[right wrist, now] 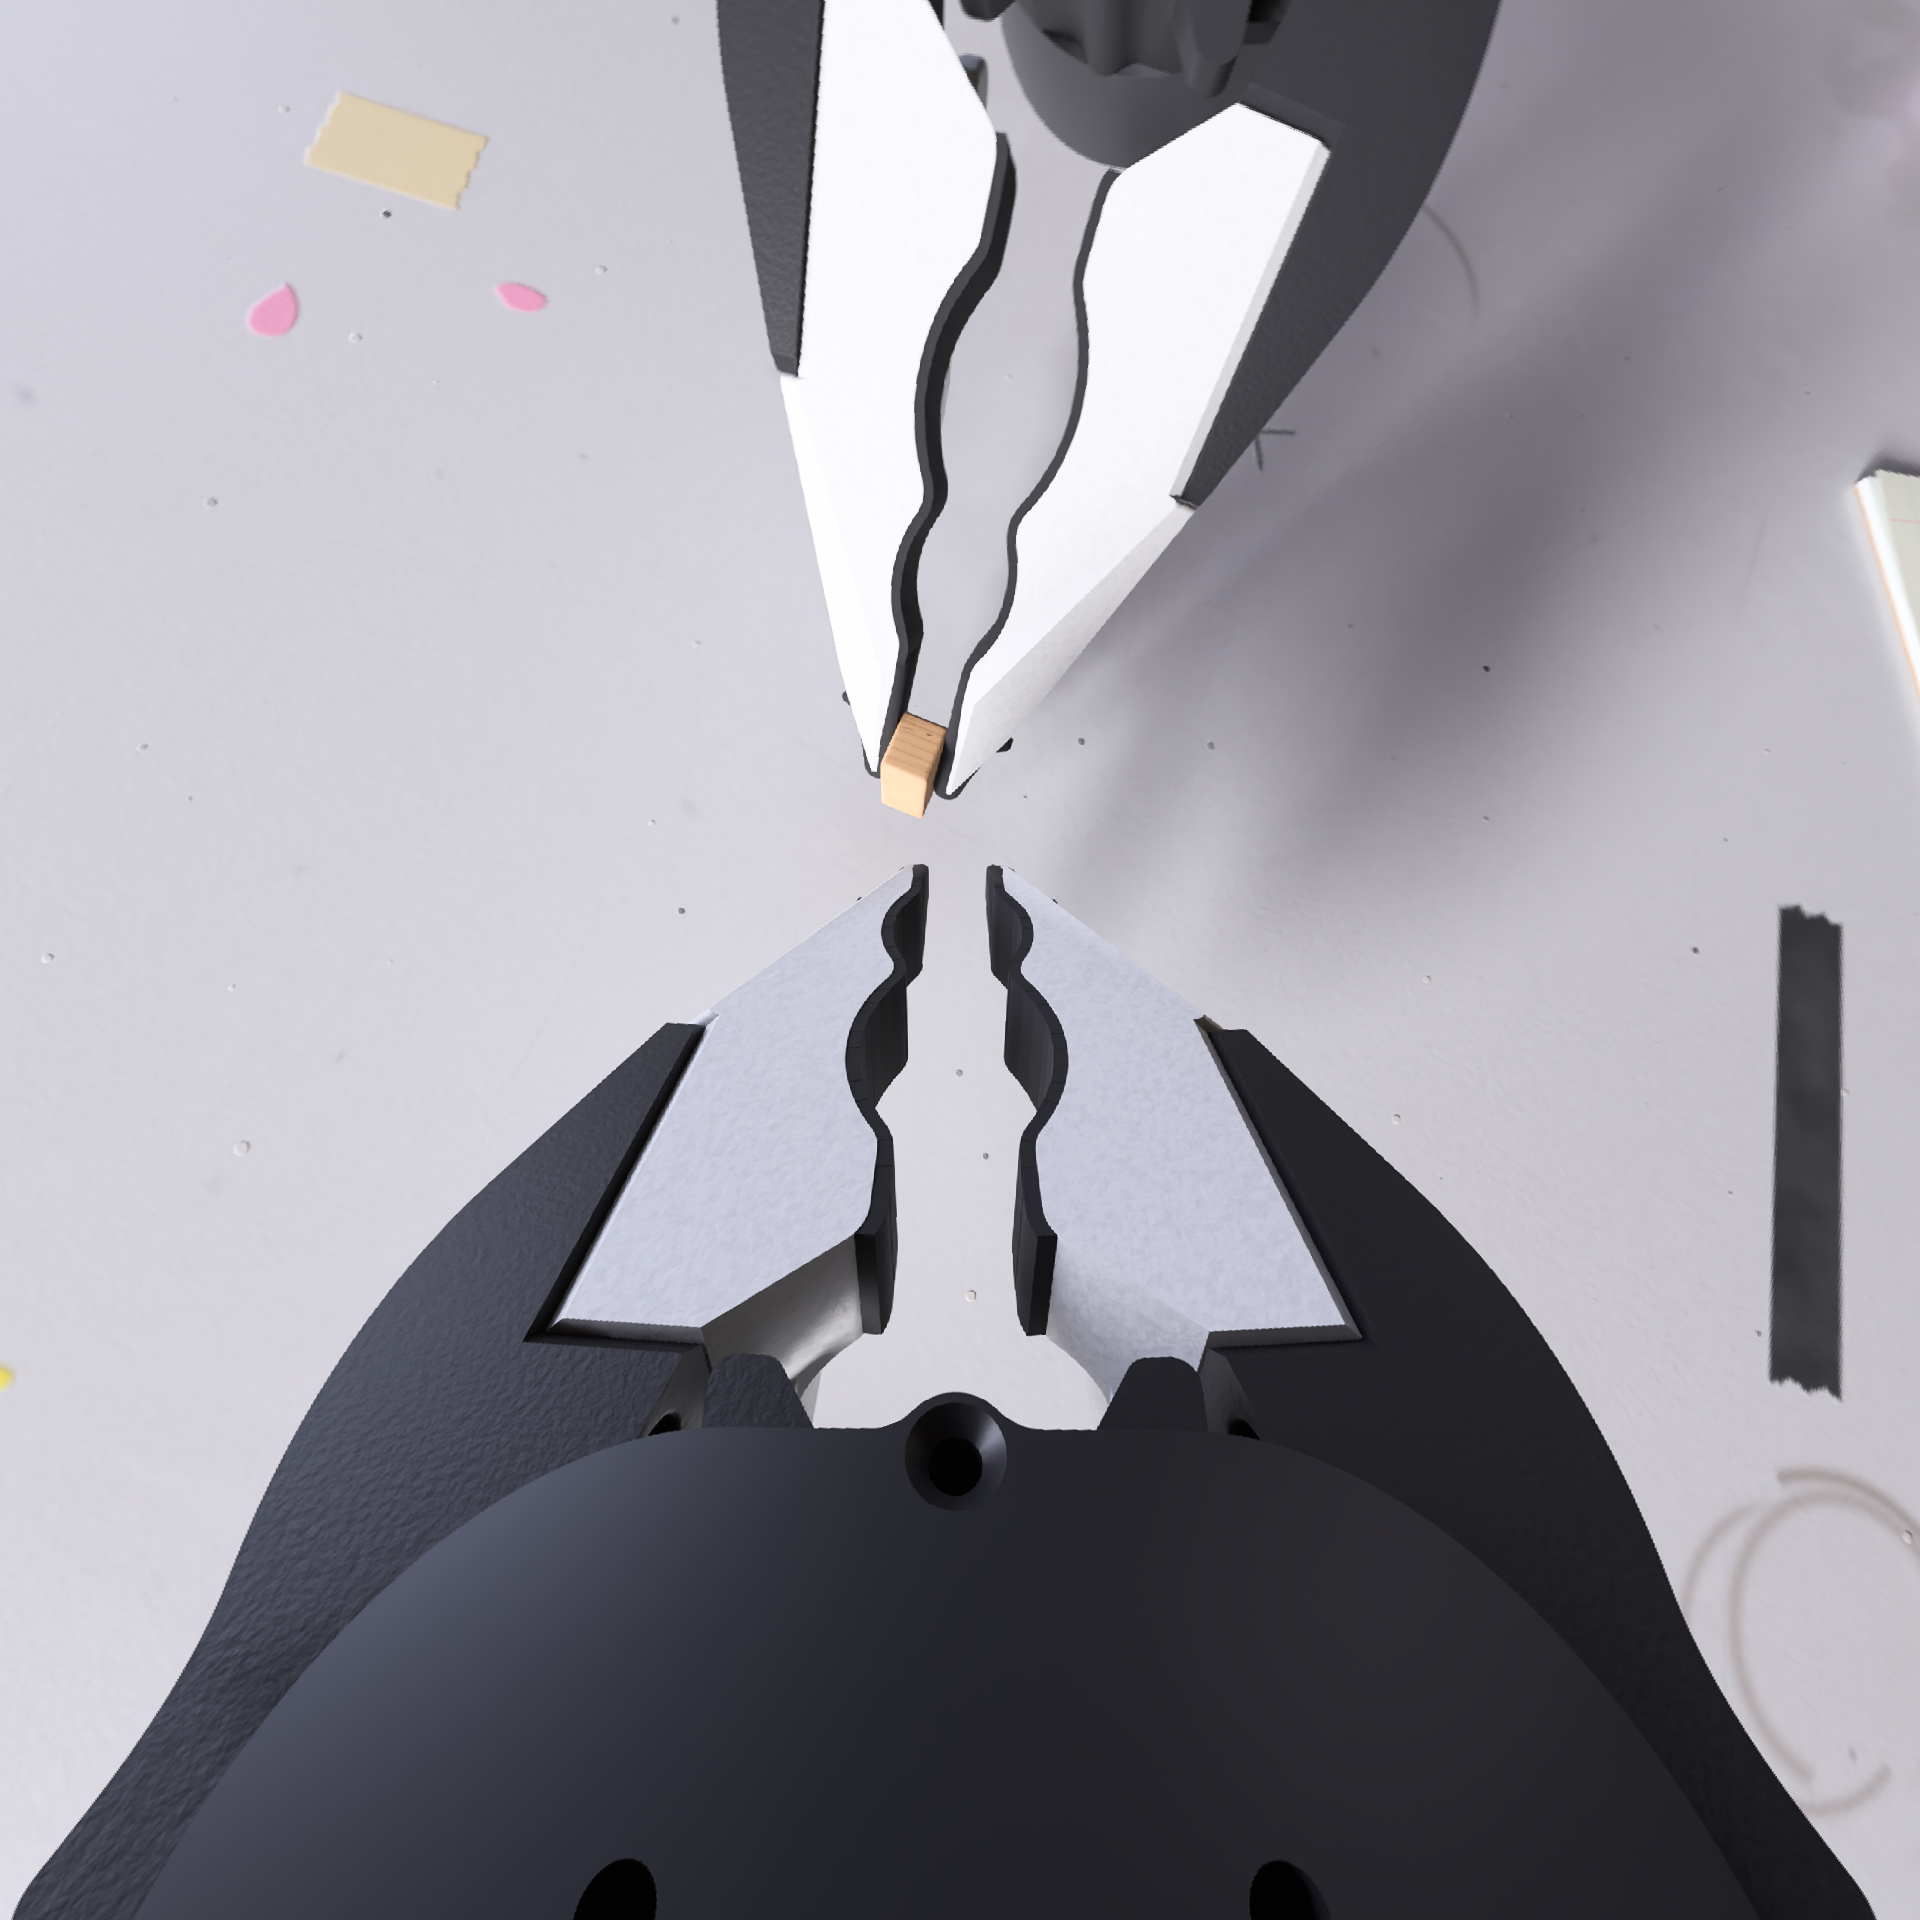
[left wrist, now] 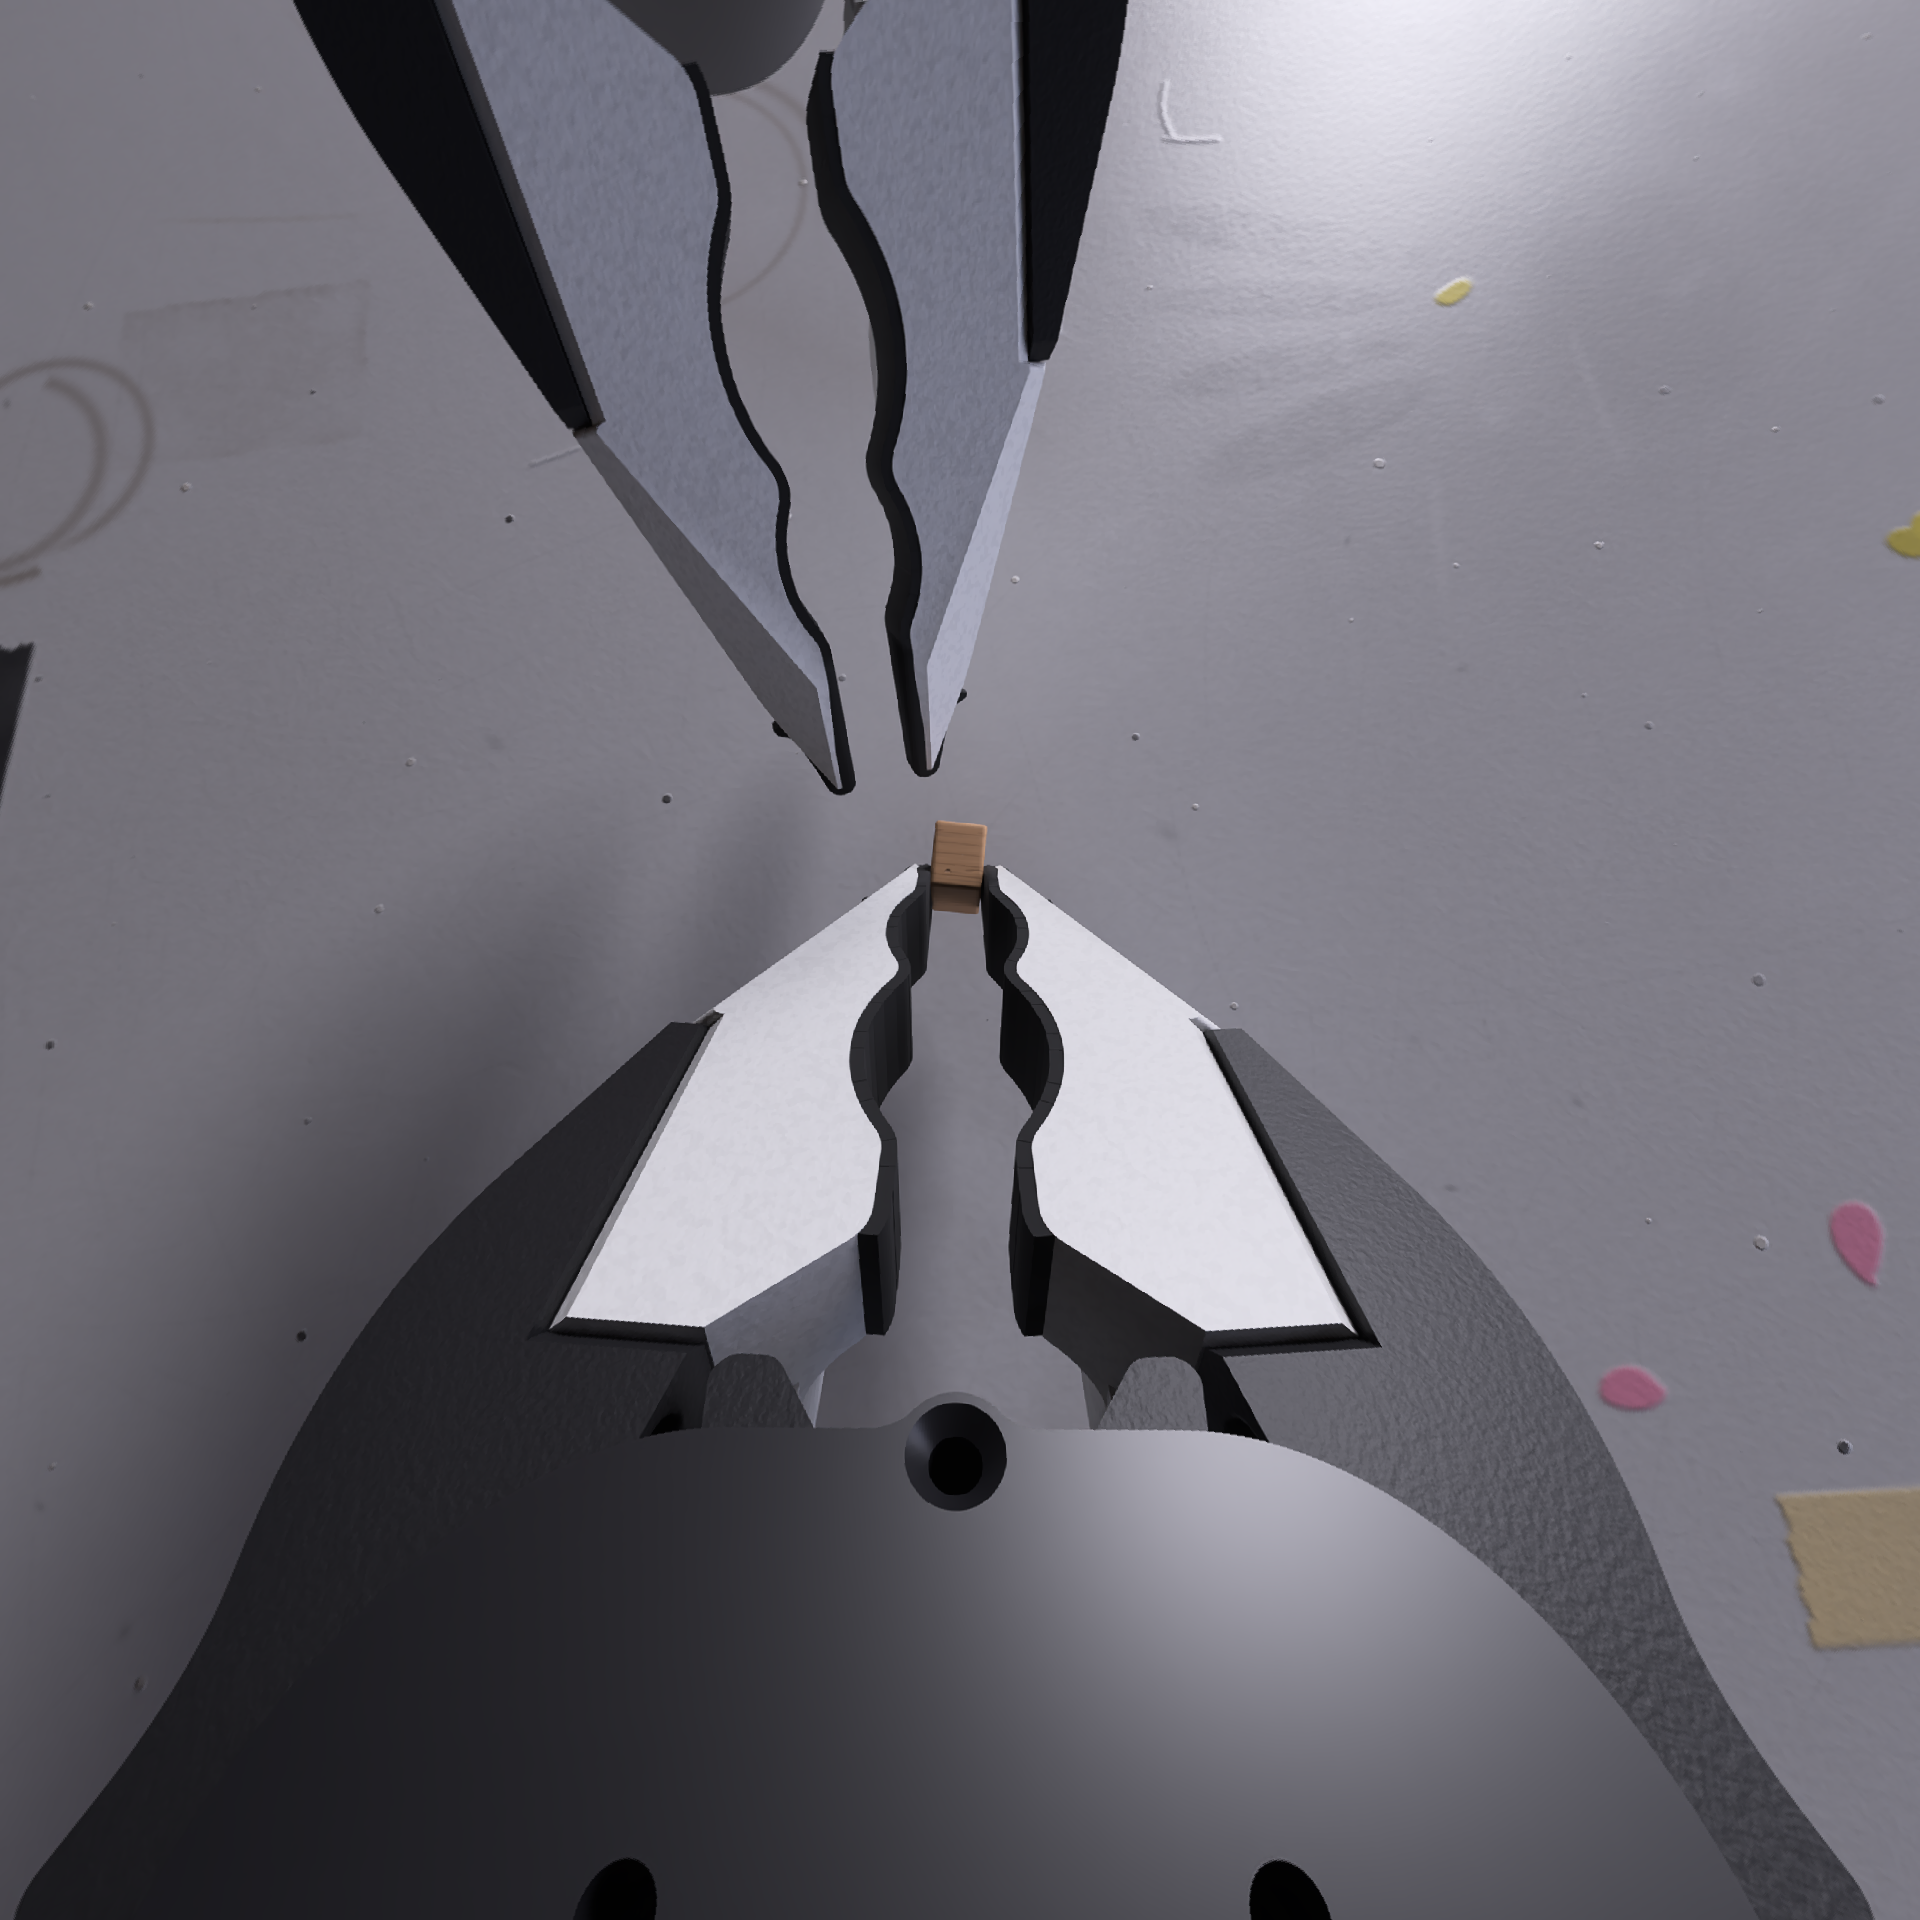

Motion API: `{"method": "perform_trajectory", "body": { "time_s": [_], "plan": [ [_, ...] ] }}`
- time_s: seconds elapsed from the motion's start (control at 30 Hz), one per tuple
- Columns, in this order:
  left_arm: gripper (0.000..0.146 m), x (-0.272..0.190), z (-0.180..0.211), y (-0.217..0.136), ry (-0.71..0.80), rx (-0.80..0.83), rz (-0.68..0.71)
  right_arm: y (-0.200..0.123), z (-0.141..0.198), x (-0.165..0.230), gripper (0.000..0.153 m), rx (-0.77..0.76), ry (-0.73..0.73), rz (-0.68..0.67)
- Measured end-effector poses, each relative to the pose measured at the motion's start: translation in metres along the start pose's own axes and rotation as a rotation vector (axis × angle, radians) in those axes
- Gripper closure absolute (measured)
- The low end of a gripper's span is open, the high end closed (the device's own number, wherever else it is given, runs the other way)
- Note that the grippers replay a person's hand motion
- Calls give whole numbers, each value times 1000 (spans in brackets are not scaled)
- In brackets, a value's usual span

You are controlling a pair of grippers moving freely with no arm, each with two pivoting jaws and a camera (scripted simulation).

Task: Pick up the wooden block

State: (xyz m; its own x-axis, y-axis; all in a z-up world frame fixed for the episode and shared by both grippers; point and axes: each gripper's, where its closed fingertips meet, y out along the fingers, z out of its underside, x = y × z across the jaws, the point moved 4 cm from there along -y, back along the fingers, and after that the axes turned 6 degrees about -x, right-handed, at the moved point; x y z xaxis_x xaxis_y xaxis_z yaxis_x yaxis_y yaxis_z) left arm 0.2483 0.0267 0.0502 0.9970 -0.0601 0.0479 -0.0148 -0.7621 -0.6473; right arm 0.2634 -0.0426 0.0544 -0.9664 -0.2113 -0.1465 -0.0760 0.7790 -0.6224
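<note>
Bench (right wrist: 312, 831): pale grey, matte, finely speckled; its edges and corners fall outside both views, so items are placed by neighbour.
- Beige tape piece (right wrist: 395, 151), torn ends, flat.
- Two pink drop-shaped spots (right wrist: 273, 310), near the beige tape.
- Yellow spot (left wrist: 1452, 290), well apart from the pink ones.
- Black tape strip (right wrist: 1808, 1153), straight.
- Faint ring marks (right wrist: 1808, 1621), just beside the black strip's end.
- Pale clear-tape patch (left wrist: 244, 374).
</note>
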Motion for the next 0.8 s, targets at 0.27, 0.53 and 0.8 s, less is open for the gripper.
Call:
{"method": "perform_trajectory", "body": {
  "time_s": [0.27,0.53,0.8],
  "plan": [
    [137,6,-3,-6,-28,9,-69,-5,-4,-7,142,-42,14,65],
    [137,7,-5,-5,-57,25,-96,-5,-3,-8,142,-46,11,76],
    [137,5,-7,-6,-51,49,-108,-5,-3,-7,142,-43,3,62]
  ]
}}
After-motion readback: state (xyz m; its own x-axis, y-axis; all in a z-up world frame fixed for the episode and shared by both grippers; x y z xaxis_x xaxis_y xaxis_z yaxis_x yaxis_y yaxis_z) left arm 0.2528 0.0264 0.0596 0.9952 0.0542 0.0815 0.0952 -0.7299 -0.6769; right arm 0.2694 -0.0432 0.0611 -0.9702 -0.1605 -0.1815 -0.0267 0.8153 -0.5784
